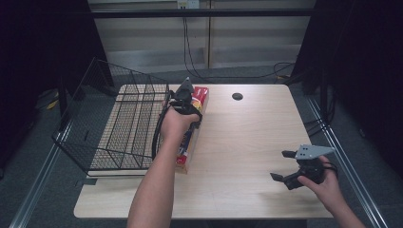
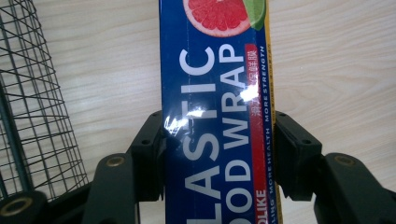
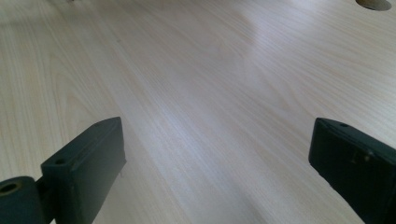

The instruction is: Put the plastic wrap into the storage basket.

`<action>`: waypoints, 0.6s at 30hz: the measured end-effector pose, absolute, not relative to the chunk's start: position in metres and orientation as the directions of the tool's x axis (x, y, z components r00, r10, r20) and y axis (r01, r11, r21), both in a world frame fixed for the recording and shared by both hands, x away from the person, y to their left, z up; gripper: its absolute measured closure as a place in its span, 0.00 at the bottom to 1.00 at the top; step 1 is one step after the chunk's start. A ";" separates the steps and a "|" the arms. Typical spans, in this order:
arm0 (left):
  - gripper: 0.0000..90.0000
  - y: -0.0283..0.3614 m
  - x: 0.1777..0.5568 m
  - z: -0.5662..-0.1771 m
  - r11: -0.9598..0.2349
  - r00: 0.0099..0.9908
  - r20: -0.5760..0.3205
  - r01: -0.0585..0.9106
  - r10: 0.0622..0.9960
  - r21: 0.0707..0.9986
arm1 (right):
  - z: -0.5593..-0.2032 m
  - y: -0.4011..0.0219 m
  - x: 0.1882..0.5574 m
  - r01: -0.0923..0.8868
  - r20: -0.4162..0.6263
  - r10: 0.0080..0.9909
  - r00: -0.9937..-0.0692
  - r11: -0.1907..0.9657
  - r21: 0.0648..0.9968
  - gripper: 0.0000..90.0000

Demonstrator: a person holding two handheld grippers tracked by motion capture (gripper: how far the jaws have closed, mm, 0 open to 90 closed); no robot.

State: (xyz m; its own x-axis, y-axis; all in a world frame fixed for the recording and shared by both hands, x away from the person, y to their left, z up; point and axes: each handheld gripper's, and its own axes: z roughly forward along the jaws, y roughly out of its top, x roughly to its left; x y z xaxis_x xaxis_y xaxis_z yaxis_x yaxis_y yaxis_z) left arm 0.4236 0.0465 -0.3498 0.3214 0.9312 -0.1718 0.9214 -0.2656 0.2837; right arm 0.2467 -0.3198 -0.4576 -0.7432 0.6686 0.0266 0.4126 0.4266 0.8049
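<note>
A long blue and red box of plastic food wrap [image 2: 219, 116] is clamped across its width by my left gripper [image 2: 219, 156], whose black pads press on both long sides. From above, the box [image 1: 187, 147] runs lengthwise beside the wire basket, and my left gripper [image 1: 186, 107] holds it near its far end, the hand covering its middle. My right gripper [image 1: 284, 166] hovers low over the table's near right part, jaws wide apart. In the right gripper view its fingers [image 3: 88, 163] frame bare wood with nothing between them.
A black wire basket [image 1: 95, 142] stands on the left part of the light wooden table [image 1: 247, 137], overhanging its left edge. A round cable hole [image 1: 237, 96] sits at the far middle. Black curtains flank both sides.
</note>
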 end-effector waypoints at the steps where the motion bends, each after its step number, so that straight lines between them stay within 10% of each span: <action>1: 0.50 0.046 0.424 -0.350 -0.266 0.321 -0.172 0.921 0.931 0.284 | -0.458 -0.320 0.247 0.413 0.027 0.669 -0.743 0.427 0.805 0.04; 18: 0.50 0.060 0.421 -0.319 -0.248 0.306 -0.171 0.923 0.937 0.293 | -0.457 -0.321 0.246 0.410 0.026 0.672 -0.740 0.421 0.809 0.04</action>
